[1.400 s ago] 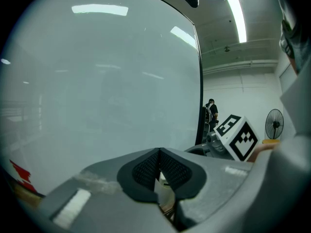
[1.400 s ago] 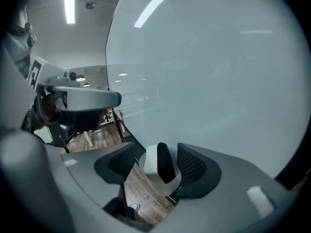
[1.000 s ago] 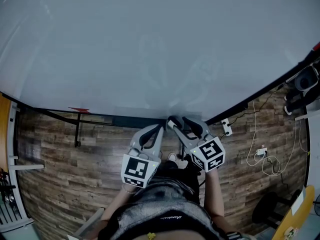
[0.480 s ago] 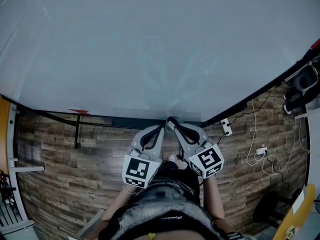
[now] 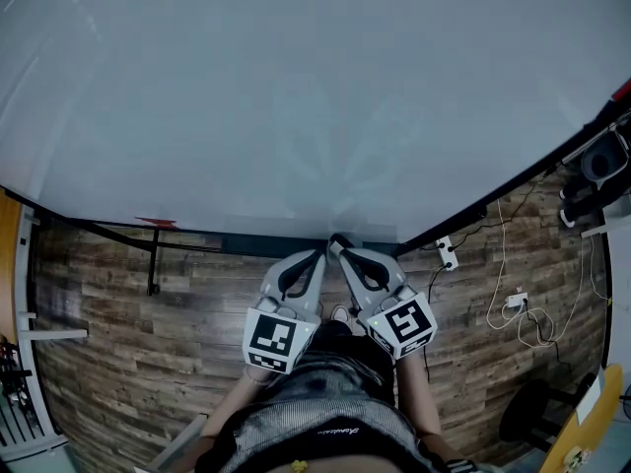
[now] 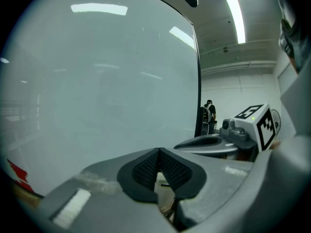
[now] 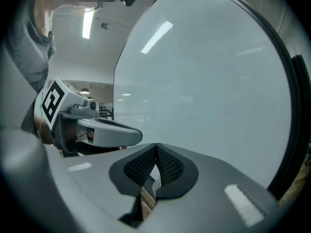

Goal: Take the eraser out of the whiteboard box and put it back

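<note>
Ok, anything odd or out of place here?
Nothing damaged or spilled. Odd only: no eraser shows, and the right gripper has just closed on nothing; the left gripper is shut and empty too, both at the lower edge of the whiteboard.

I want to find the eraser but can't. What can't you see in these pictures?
Eraser and box: in no view. In the head view the left gripper and right gripper, whose jaws just closed with nothing between, cover part of the ledge under the whiteboard.
Red mark: too small in the head view, cut by the edge in the left gripper view.
Person far off: too small, left gripper view.
</note>
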The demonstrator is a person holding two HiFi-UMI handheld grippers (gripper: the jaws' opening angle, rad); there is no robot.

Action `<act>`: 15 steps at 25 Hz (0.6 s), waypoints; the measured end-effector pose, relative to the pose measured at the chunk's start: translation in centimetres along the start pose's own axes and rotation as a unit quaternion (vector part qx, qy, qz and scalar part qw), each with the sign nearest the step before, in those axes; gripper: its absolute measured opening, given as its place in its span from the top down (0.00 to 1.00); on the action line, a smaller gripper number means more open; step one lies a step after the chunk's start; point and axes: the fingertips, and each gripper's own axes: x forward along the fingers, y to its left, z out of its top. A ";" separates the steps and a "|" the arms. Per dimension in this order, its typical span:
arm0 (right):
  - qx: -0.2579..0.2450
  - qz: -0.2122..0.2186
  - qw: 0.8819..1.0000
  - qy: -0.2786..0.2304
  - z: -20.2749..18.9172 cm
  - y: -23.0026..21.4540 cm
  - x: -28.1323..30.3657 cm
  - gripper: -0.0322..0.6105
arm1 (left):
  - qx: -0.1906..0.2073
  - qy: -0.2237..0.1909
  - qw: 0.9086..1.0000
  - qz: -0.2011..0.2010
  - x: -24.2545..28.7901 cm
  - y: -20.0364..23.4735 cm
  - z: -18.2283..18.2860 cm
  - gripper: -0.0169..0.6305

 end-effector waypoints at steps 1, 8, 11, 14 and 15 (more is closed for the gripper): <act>-0.001 0.001 1.000 -0.001 0.1 0.1 0.0 0.95 | -0.002 -0.002 1.000 0.000 0.0 0.0 0.0 0.97; -0.005 -0.011 1.000 -0.016 1.0 0.2 0.3 0.95 | -0.001 -0.009 1.000 -0.003 0.1 -0.3 0.3 0.97; -0.009 -0.018 0.999 -0.029 2.1 0.5 0.2 0.95 | 0.001 -0.021 1.000 0.001 -0.2 -0.3 1.0 0.97; -0.017 -0.024 0.999 -0.038 3.7 0.8 0.1 0.95 | -0.002 -0.035 0.999 0.018 -0.6 -0.2 2.3 0.97; -0.020 -0.024 0.999 -0.043 4.2 0.9 0.0 0.95 | -0.008 -0.040 0.999 0.022 -0.7 -0.2 2.7 0.97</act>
